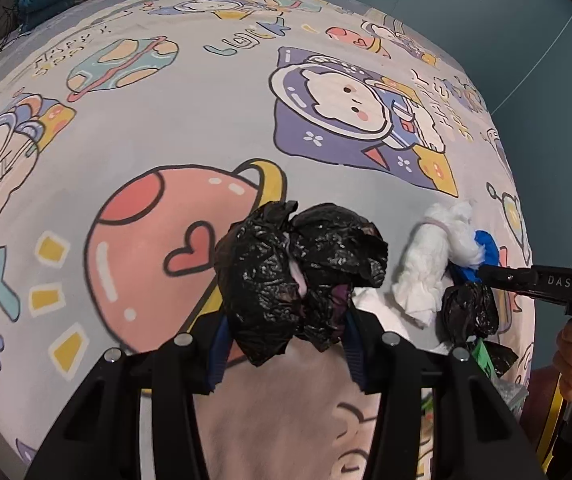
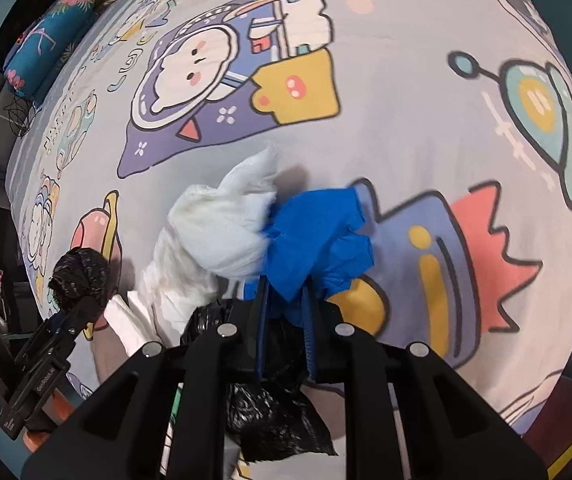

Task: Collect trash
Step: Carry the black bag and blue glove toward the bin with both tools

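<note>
My left gripper [image 1: 286, 320] is shut on a crumpled black plastic bag [image 1: 298, 276] and holds it over the bed; the same bag shows at the left of the right wrist view [image 2: 81, 276]. My right gripper [image 2: 286, 300] is shut on a blue crumpled piece [image 2: 318, 236] joined to a white crumpled tissue wad [image 2: 213, 232]. It enters the left wrist view from the right [image 1: 482, 268], with the tissue [image 1: 434, 256] beside it. Another black plastic bag [image 2: 269, 392] hangs under the right gripper, also visible in the left wrist view [image 1: 470, 312].
A bed sheet with cartoon prints [image 1: 205, 128] fills both views. A dark floral pillow [image 2: 45, 44] lies at the bed's far end. A white paper piece [image 2: 125, 320] lies on the sheet near the bags. Blue wall [image 1: 486, 12] borders the bed.
</note>
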Action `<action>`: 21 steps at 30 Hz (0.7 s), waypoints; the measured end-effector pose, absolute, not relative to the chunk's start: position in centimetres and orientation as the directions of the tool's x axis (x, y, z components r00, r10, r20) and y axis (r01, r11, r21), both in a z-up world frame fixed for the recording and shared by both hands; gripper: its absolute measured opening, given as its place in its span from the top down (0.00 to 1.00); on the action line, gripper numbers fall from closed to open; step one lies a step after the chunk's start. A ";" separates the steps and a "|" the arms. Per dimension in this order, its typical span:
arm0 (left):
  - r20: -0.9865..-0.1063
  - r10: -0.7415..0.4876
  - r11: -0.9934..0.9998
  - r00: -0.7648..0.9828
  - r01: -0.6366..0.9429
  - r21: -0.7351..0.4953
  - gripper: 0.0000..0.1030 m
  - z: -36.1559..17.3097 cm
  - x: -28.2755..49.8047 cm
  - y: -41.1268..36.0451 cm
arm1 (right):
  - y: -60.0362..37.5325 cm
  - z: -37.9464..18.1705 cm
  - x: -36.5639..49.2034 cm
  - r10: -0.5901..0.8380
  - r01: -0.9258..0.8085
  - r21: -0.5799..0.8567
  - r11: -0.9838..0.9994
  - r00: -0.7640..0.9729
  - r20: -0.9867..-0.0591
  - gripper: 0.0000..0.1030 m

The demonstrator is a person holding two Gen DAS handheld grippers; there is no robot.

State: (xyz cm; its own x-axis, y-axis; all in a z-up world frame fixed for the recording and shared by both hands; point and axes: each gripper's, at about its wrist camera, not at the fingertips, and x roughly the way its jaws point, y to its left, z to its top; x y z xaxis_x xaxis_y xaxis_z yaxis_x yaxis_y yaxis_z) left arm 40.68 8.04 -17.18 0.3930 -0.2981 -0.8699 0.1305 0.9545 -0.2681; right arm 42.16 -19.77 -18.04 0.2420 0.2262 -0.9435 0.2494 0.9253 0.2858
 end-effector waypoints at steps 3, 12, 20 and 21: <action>-0.866 -0.307 0.952 0.396 0.117 -0.284 0.56 -16.6 40.0 8.6 | -20.5 -18.1 41.4 0.243 0.259 0.302 0.917 0.237 -0.941 0.86; -0.856 -0.296 0.955 0.424 0.124 -0.269 0.56 -14.8 37.5 8.7 | -22.9 -17.1 39.0 0.260 0.279 0.337 0.899 0.279 -0.924 0.90; -0.842 -0.302 0.953 0.447 0.145 -0.265 0.56 -13.0 35.0 8.0 | -24.8 -14.6 36.3 0.281 0.263 0.377 0.888 0.338 -0.898 0.92; -0.838 -0.305 0.952 0.452 0.148 -0.267 0.56 -12.7 34.6 7.9 | -25.0 -14.2 35.9 0.283 0.260 0.381 0.887 0.346 -0.895 0.92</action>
